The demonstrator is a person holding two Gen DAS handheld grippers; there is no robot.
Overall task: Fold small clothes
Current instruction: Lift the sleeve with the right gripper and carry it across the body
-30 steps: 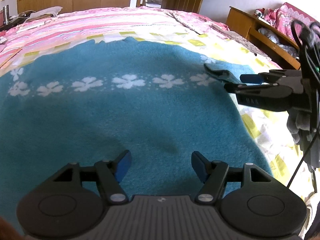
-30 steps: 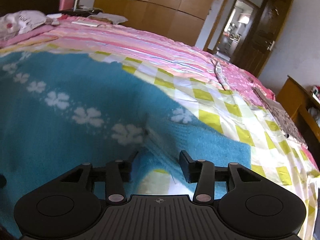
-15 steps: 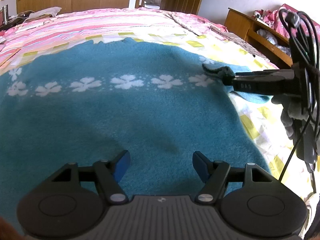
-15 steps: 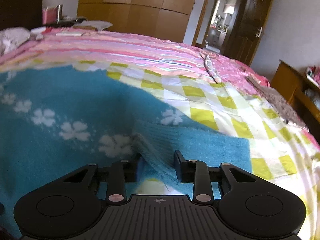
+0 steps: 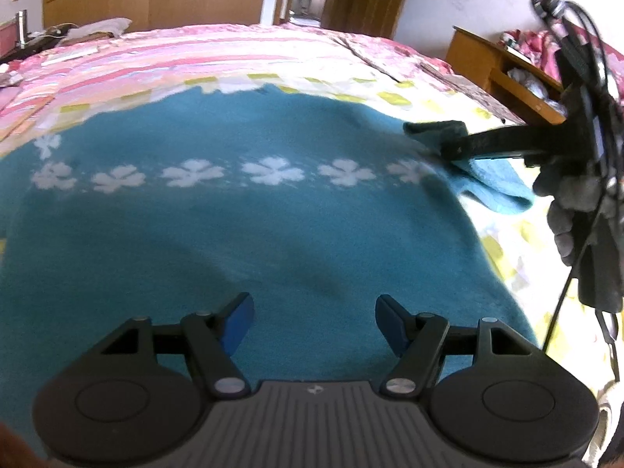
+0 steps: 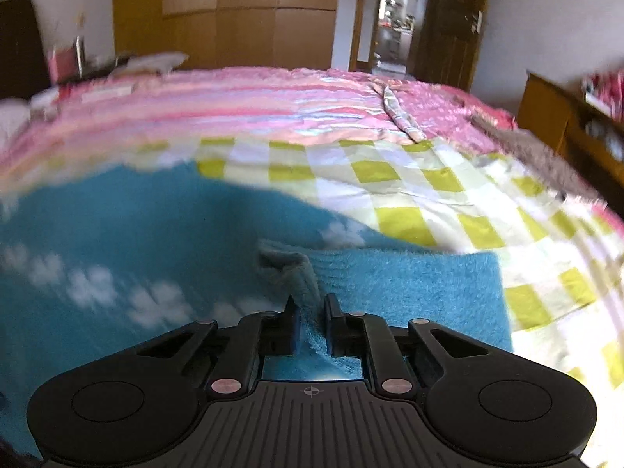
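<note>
A teal fleece garment (image 5: pixel 249 234) with a row of white flowers lies spread flat on the bed. My left gripper (image 5: pixel 314 321) is open and empty, low over the garment's near part. My right gripper (image 6: pixel 310 325) is shut on a pinched fold of the garment's right sleeve (image 6: pixel 409 288) and lifts it slightly. In the left wrist view the right gripper (image 5: pixel 452 144) shows at the right, holding that sleeve (image 5: pixel 495 185) off the bed.
The bed has a yellow-checked sheet (image 6: pixel 409 195) and a pink striped cover (image 5: pixel 195 54) behind it. A wooden bedside cabinet (image 5: pixel 503 74) stands at the right. Wardrobes (image 6: pixel 249 11) and a doorway (image 6: pixel 394 15) are at the back.
My right gripper has closed on the sleeve fold and raised it a little. The left gripper has stayed open and nearly still.
</note>
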